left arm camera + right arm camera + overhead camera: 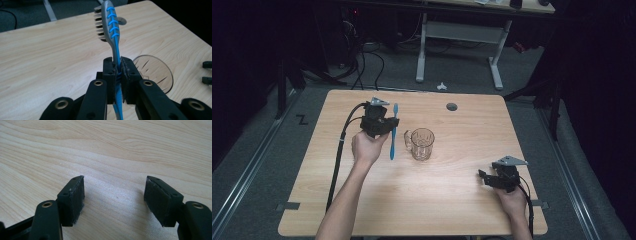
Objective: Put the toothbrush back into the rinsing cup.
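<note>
A blue and grey toothbrush (393, 131) is clamped at mid-handle in my left gripper (388, 123), held above the wooden table (462, 210) just left of a clear glass mug (421, 144). In the left gripper view the pads press on the toothbrush (111, 25), its dark bristles facing left, and the mug's rim (160, 72) lies below to the right. My right gripper (484, 177) rests low over the table near the front right, jaws apart. The right gripper view shows its two pads (75, 197) wide apart over bare wood, nothing between them.
A round cable hole (452, 106) sits near the table's far edge. The left gripper's black cable (339, 150) runs down the table's left side. A white desk frame (459, 35) stands on the floor beyond the table, among dark surroundings.
</note>
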{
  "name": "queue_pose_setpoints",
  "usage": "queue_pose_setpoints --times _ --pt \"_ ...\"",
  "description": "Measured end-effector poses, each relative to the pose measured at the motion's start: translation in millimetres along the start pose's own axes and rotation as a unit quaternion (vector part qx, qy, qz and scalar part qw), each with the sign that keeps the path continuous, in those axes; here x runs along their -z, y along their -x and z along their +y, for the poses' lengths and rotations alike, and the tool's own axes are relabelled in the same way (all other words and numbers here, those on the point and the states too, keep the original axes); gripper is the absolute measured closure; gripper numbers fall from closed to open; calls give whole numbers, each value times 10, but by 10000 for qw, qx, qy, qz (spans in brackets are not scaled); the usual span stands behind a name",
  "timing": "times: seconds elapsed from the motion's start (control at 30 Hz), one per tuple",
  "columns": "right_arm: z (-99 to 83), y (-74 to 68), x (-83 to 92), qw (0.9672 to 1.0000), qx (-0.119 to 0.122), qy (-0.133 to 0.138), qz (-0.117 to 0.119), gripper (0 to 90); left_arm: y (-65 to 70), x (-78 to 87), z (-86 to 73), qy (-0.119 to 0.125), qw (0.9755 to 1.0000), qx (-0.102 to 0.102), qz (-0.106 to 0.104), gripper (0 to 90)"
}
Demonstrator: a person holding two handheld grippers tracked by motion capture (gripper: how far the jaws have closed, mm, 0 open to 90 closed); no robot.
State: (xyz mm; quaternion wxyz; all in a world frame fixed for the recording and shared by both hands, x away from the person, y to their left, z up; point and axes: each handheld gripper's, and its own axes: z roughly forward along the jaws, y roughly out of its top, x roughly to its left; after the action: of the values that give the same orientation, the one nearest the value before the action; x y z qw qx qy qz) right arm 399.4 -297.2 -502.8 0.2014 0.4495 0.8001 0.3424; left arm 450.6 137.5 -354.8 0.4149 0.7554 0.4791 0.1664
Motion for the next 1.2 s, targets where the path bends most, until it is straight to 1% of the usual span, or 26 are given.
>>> queue_pose_setpoints --times 0.13,0.2,0.3,0.4,0.43,0.5,0.6,0.8,0.83,0.87,0.9,0.93,1.03,1.07,1.1,1.2 --pt "0 0 0 10000 1 -1 2 333 60 -8 56 113 9998 -177 57 831" --pt "0 -1 1 10000 3 -6 4 333 104 -4 86 209 9994 -266 83 831" --pt "0 -2 1 10000 18 -6 8 333 121 -9 109 245 9992 -305 79 831" --pt "0 -1 1 10000 20 -6 10 333 150 -15 183 293 9988 -381 89 831" --pt "0 -1 1 10000 20 -6 10 333 150 -15 183 293 9988 -381 89 830" --pt "0 -2 1 10000 19 -6 11 333 164 -9 211 374 9986 -381 46 831" --pt "0 -2 1 10000 22 -6 12 333 186 -14 259 485 9979 -430 63 831" --pt "0 -2 1 10000 22 -7 12 333 201 -39 321 591 9971 -471 94 831" --pt "0 -2 1 10000 22 -7 13 333 202 -41 326 627 9969 -471 99 831" --pt "0 -2 1 10000 22 -7 13 333 202 -48 336 713 9964 -445 87 831" --pt "0 -2 1 10000 22 -7 13 333 202 -48 336 713 9964 -445 87 831" --pt "0 -2 1 10000 22 -7 12 333 203 -57 337 799 9958 -441 90 831" --pt "0 -2 1 10000 19 -7 13 333 213 -77 337 947 9943 -473 163 832" --pt "0 -2 1 10000 19 -7 13 333 223 -92 341 1035 9932 -499 197 832" --pt "0 -2 1 10000 20 -7 13 333 223 -92 341 1035 9932 -499 197 832" --pt "0 -2 1 10000 20 -7 13 333 220 -110 346 1134 9922 -464 209 832"
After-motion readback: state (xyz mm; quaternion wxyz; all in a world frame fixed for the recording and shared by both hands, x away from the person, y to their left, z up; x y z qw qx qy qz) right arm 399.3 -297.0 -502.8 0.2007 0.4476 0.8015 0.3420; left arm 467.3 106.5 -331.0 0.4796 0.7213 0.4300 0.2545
